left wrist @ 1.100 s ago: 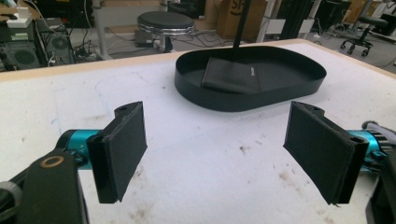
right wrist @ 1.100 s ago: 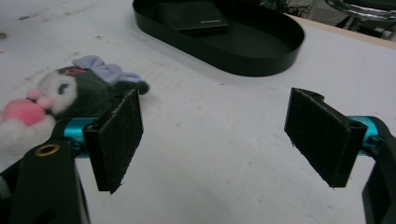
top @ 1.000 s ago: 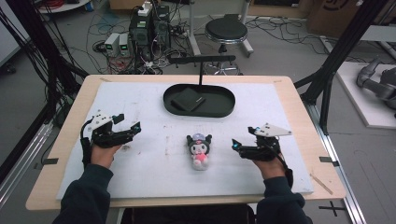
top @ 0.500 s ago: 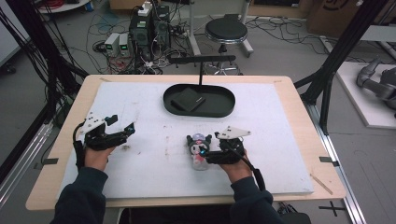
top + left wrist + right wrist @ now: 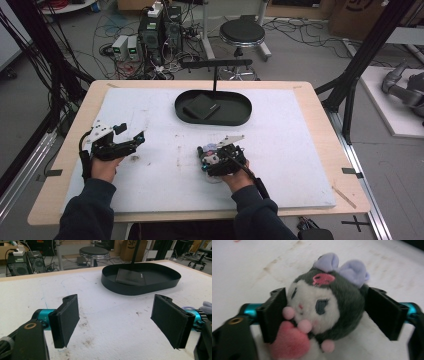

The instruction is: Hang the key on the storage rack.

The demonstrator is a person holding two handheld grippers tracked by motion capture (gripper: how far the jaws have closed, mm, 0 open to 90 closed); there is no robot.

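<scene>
A plush toy [image 5: 322, 300] with a grey and white head, lilac ears and a pink heart lies on the white mat [image 5: 280, 150]. My right gripper [image 5: 324, 315] has just been closing its jaws on the toy's head, and both black pads touch its sides. In the high view the right gripper [image 5: 207, 159] covers most of the plush toy [image 5: 210, 148] at the mat's front middle. My left gripper [image 5: 135, 140] rests at the front left. Its jaws stand wide open in the left gripper view [image 5: 117, 322], with bare mat between them.
A black oval tray [image 5: 240, 117] sits at the back middle of the mat with a flat black pad [image 5: 201, 106] in it and a black post rising behind it. The tray [image 5: 140, 291] lies ahead of the left gripper. The wooden table edge [image 5: 330, 125] frames the mat.
My right gripper moved left across the mat to the plush toy and its jaws narrowed around the toy's head. The left gripper stayed where it was.
</scene>
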